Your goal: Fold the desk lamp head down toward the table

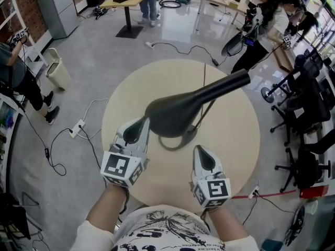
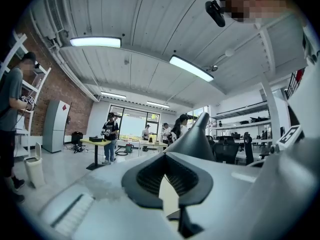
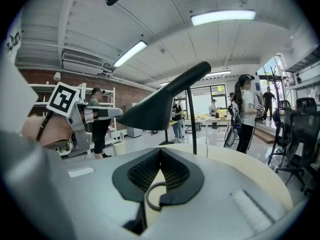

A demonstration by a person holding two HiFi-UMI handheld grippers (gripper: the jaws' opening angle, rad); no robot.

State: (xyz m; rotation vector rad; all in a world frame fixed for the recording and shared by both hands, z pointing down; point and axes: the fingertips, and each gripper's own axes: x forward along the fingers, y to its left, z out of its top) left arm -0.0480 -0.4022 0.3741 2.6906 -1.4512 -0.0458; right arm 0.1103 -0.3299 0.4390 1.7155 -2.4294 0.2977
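A black desk lamp stands on the round beige table (image 1: 230, 135). Its wide head (image 1: 172, 114) hangs high over the table's middle, on a long arm (image 1: 225, 85) that runs up to the right. Below it lies the ring base (image 1: 175, 141). My left gripper (image 1: 140, 126) is shut and empty, its tip right beside the head's left end; the head (image 2: 195, 136) looms just ahead in the left gripper view. Nearer the front edge my right gripper (image 1: 202, 152) is shut and empty, apart from the lamp. It looks up at the head (image 3: 150, 111) and thin stem (image 3: 192, 119).
Cables and a power strip (image 1: 77, 128) lie on the floor to the left, near a pale bin (image 1: 57, 72). Black office chairs (image 1: 309, 103) crowd the right side. Several people stand around the room, one close behind the table at the right (image 1: 267, 25).
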